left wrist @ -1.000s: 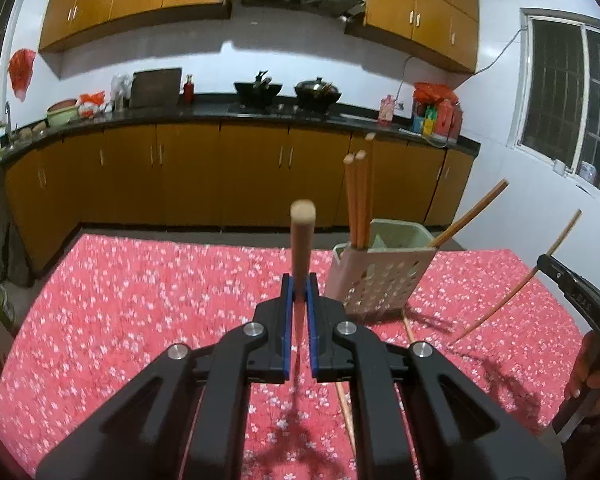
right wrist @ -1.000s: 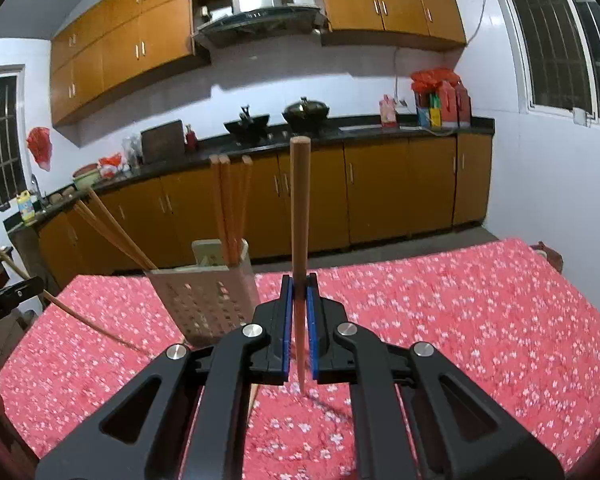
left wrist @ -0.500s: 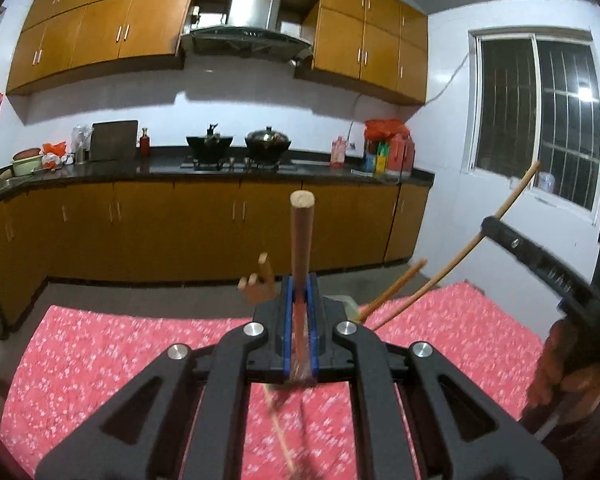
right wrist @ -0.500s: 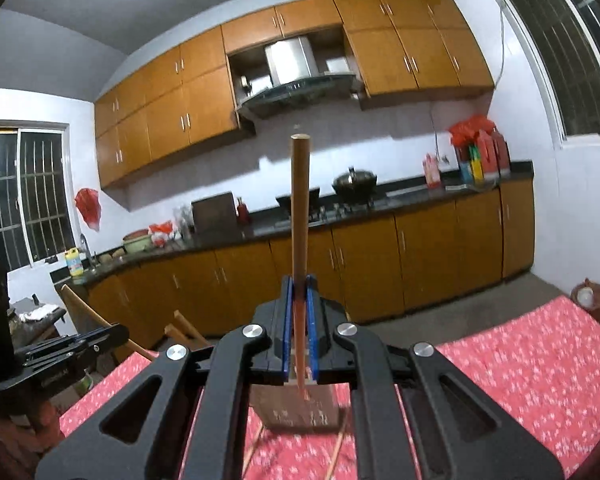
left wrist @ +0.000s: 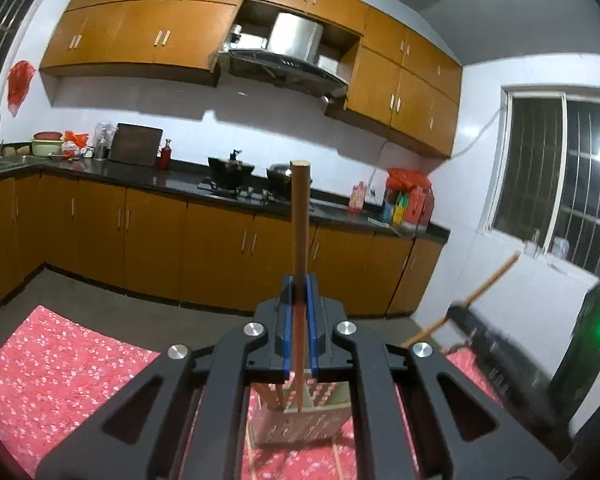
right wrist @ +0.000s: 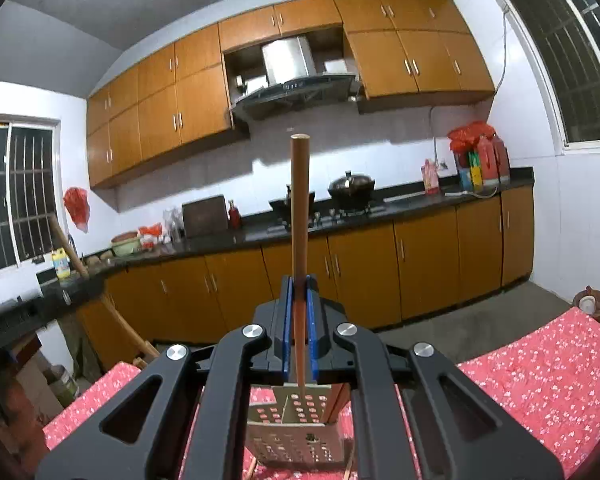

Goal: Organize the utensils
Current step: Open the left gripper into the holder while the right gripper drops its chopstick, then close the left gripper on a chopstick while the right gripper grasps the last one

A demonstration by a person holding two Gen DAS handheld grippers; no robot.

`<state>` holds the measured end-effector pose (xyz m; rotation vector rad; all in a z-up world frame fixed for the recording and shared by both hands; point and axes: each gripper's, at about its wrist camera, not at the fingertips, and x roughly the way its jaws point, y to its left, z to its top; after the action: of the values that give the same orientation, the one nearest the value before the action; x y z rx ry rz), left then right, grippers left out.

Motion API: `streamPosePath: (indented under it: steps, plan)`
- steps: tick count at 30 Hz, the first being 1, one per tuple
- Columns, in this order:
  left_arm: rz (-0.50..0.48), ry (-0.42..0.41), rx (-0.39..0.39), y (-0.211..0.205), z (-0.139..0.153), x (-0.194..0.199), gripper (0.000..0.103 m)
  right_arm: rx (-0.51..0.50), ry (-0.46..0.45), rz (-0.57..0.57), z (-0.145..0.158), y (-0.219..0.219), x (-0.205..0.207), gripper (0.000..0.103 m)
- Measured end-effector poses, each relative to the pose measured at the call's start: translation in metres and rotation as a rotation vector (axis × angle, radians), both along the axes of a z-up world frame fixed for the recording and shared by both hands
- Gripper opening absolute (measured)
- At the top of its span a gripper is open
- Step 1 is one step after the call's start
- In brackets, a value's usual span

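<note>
Above the perforated holder [left wrist: 300,420], sitting at six o'clock, we are clamping one upright chopstick [left wrist: 301,216] in our left gripper [left wrist: 299,320] and another chopstick [right wrist: 299,208] in our right gripper [right wrist: 299,320]; lowering both together risks tips colliding or striking the rim.

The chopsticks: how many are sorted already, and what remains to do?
Done: a few chopsticks already stand in the holder. In hand: each gripper, left and right, is shut on one chopstick, above the holder. Left: drop both in; others still lie beside its base.
</note>
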<state>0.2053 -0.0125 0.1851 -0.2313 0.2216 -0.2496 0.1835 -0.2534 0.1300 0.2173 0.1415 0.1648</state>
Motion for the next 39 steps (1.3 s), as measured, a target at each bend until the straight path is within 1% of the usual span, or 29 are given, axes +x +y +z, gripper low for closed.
streamPosePath:
  steps: [3,5,8,11,14,17,18,19,20,21,22,27,29,31,33,36,39]
  plan:
    - [0.009,-0.038,-0.021,0.002,0.011,-0.002,0.008,-0.01,0.004,0.003,-0.002,0.001,-0.001,0.007]
    - [0.004,-0.052,-0.018,0.0,0.017,0.0,0.008,-0.011,0.007,0.006,-0.002,0.002,0.0,0.007]
    - [0.004,-0.044,0.007,-0.006,0.012,0.008,0.008,-0.021,0.023,0.013,-0.005,0.003,0.003,0.007]
    - [0.019,-0.016,0.048,-0.016,-0.006,0.017,0.008,-0.028,0.051,0.018,-0.009,0.004,0.012,0.007]
    - [-0.006,0.043,0.038,-0.021,-0.029,0.031,0.008,-0.038,0.103,0.04,-0.019,0.008,0.022,0.008]
    - [-0.011,0.097,0.068,-0.027,-0.053,0.044,0.008,-0.041,0.171,0.077,-0.029,0.011,0.028,0.008]
    - [0.002,0.083,0.069,-0.027,-0.055,0.042,0.009,-0.043,0.179,0.078,-0.03,0.011,0.027,0.01]
    - [0.006,0.075,0.078,-0.027,-0.056,0.039,0.012,-0.042,0.175,0.077,-0.03,0.01,0.024,0.018]
    - [-0.011,0.083,0.068,-0.024,-0.056,0.039,0.016,-0.039,0.167,0.074,-0.03,0.009,0.021,0.033]
    - [-0.019,0.086,0.057,-0.023,-0.056,0.038,0.018,-0.033,0.152,0.061,-0.028,0.006,0.016,0.04]
    - [-0.016,0.08,0.053,-0.022,-0.055,0.036,0.019,-0.029,0.141,0.056,-0.026,0.005,0.013,0.045]
    - [-0.019,0.06,0.027,-0.014,-0.05,0.025,0.02,0.004,0.094,0.047,-0.013,-0.008,-0.007,0.045]
    - [-0.021,0.056,0.007,-0.008,-0.049,0.02,0.02,0.02,0.07,0.037,-0.01,-0.016,-0.022,0.045]
    - [-0.021,0.047,-0.017,0.001,-0.048,0.008,0.02,0.018,0.059,0.021,-0.012,-0.022,-0.032,0.045]
    - [-0.012,0.043,-0.026,0.008,-0.049,-0.005,0.023,0.007,0.064,-0.005,-0.019,-0.029,-0.042,0.045]
    - [0.004,0.069,-0.03,0.02,-0.061,-0.021,0.024,-0.018,0.131,-0.041,-0.04,-0.039,-0.046,0.045]
    - [0.034,0.133,0.012,0.026,-0.088,-0.03,0.026,-0.036,0.278,-0.044,-0.077,-0.044,-0.036,0.045]
